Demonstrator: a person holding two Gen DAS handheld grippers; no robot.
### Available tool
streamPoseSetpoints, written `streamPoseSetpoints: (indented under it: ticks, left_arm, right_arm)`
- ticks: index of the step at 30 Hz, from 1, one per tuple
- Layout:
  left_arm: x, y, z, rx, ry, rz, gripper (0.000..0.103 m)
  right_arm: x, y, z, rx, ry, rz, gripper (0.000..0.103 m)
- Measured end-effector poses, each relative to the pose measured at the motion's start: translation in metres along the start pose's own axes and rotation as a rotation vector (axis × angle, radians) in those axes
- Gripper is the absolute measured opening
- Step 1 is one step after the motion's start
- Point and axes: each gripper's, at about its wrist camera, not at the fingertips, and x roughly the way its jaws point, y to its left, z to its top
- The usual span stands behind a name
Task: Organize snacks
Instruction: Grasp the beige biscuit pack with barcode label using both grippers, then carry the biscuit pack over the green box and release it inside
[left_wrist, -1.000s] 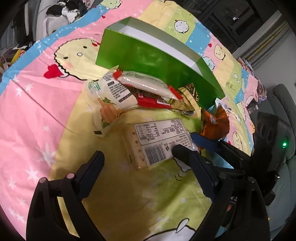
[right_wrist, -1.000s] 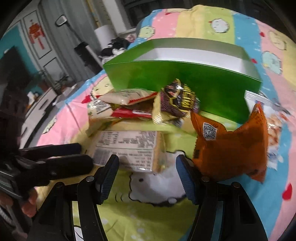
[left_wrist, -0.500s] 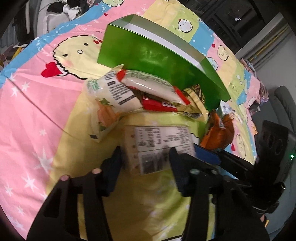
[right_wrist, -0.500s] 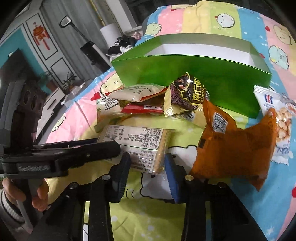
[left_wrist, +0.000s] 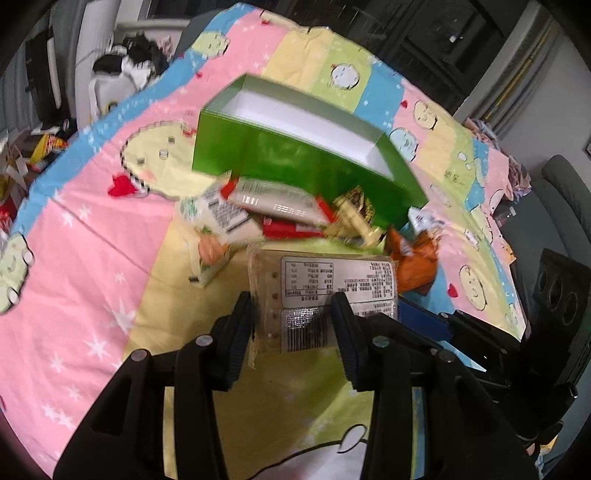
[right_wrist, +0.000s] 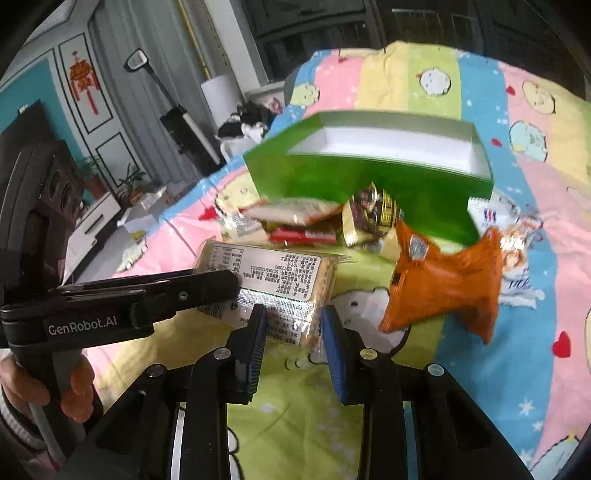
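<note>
Both claws, left (left_wrist: 291, 325) and right (right_wrist: 291, 325), pinch the cracker pack (left_wrist: 325, 280); lift level, together, toward the far box (left_wrist: 295, 155).

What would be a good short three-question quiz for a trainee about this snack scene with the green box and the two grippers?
1. True or false: the green box already holds snacks.
2. Which grippers clamp the cracker pack? A left only, B right only, C both.
3. What colour is the crumpled bag lying to the right of the pack in the right wrist view?

Key
1. False: its white inside shows empty.
2. C: left gripper and right gripper both pinch it.
3. Orange.
</note>
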Motion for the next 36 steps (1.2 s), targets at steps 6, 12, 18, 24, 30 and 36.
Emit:
streamPoseSetpoints:
  ticks: [6,12,18,24,30,36]
  left_arm:
    - [-0.016,-0.013,0.022,0.043,-0.072,-0.008,0.043]
    - [-0.015,-0.024,0.054,0.085,-0.12,-0.027,0.043]
    - [-0.003,-0.038,0.09,0.138,-0.16,-0.034,0.043]
    - [0.012,-0.047,0.116,0.179,-0.185,-0.032,0.043]
    - [0.038,-0.047,0.131,0.193,-0.168,-0.021,0.043]
    - [0.061,-0.044,0.141,0.19,-0.141,-0.018,0.043]
  right_arm:
    - [-0.018,0.006,0.021,-0.024,-0.078,-0.018,0.032]
    - [-0.024,-0.003,0.048,-0.028,-0.14,-0.044,0.032]
    - [-0.024,-0.021,0.076,-0.019,-0.196,-0.069,0.032]
    - [-0.017,-0.04,0.1,-0.018,-0.223,-0.084,0.032]
    - [0.001,-0.058,0.112,0.008,-0.205,-0.089,0.032]
    - [0.018,-0.074,0.119,0.028,-0.177,-0.101,0.032]
